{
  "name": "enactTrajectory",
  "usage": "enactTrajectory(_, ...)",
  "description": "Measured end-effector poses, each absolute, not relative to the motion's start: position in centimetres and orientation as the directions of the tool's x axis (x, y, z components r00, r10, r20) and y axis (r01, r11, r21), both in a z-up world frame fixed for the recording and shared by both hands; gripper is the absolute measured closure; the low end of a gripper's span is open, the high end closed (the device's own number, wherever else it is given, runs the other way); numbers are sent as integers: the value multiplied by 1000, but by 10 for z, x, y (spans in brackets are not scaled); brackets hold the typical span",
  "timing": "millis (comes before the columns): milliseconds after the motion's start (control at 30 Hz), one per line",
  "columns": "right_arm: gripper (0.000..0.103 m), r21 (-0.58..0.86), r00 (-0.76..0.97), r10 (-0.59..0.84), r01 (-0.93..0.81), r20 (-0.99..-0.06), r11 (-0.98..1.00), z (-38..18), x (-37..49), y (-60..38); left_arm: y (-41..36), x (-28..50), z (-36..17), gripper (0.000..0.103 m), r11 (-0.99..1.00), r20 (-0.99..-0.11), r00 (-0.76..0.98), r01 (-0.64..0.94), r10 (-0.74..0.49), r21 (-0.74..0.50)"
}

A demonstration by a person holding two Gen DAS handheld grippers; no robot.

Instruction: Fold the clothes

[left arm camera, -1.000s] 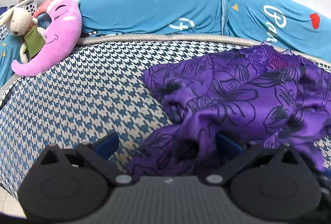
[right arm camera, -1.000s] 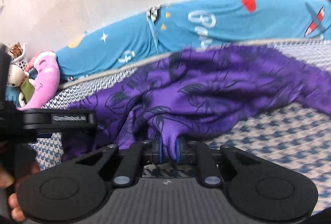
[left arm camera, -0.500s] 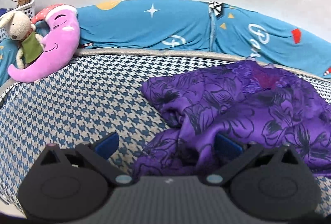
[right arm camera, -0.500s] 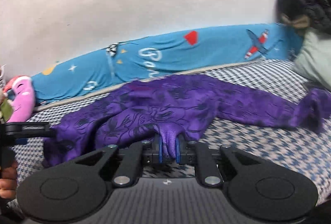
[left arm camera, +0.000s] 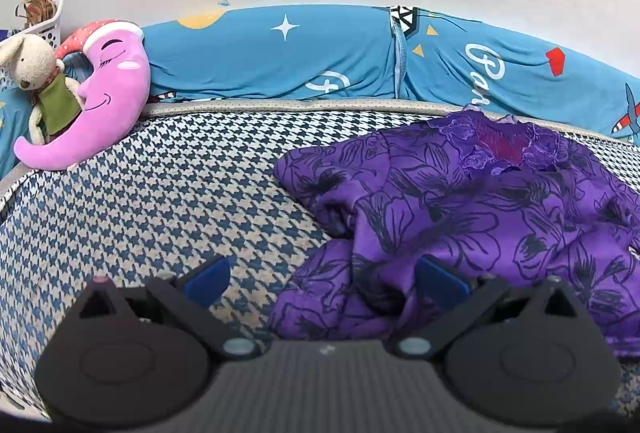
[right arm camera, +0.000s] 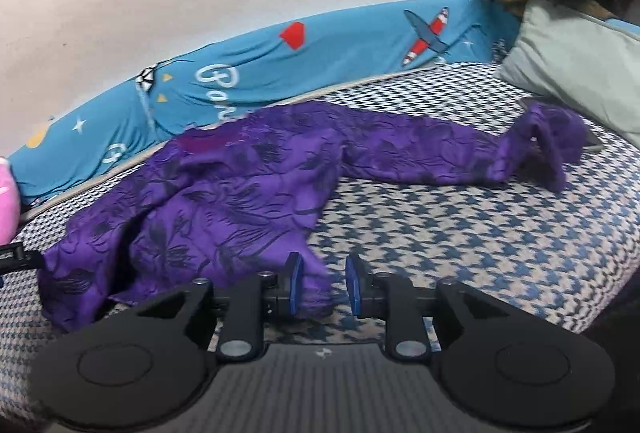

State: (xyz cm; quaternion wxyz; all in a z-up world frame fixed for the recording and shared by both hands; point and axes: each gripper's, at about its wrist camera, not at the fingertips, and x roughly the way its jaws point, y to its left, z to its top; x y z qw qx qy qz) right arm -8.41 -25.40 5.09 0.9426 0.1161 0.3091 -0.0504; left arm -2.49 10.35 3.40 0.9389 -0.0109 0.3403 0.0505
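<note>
Lying crumpled on your houndstooth mattress (left arm camera: 168,201), the purple floral garment (right arm camera: 240,201) reaches from near the front edge to the back edge, one sleeve trailing toward the grey pillow (right arm camera: 576,69) at the right end. Your left gripper (left arm camera: 324,283) is spread wide, its right finger against the cloth, gripping nothing. Your right gripper (right arm camera: 324,283) is partly open, with a fold of hem lying loose between the pads.

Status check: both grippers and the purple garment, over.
Left gripper open, fabric bunched between its jaws. Right gripper open. Purple garment crumpled, unfolded. Nothing blocking.
</note>
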Motion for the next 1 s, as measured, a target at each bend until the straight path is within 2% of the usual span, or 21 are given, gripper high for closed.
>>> enactTrajectory(333,73,181,794,-11,153,-608,971,47,-84,-258,101,-26,34,0,995,-634,768,-96,93,30)
enactTrajectory(467,68,177,784,-3,144,-621,974,45,-83,-258,99,-27,33,0,995,-630,771,-88,93,39)
enactTrajectory(1000,66,195,771,79,59,-631,979,43,-81,-245,81,-31,30,0,1000,-647,763,5,16,29)
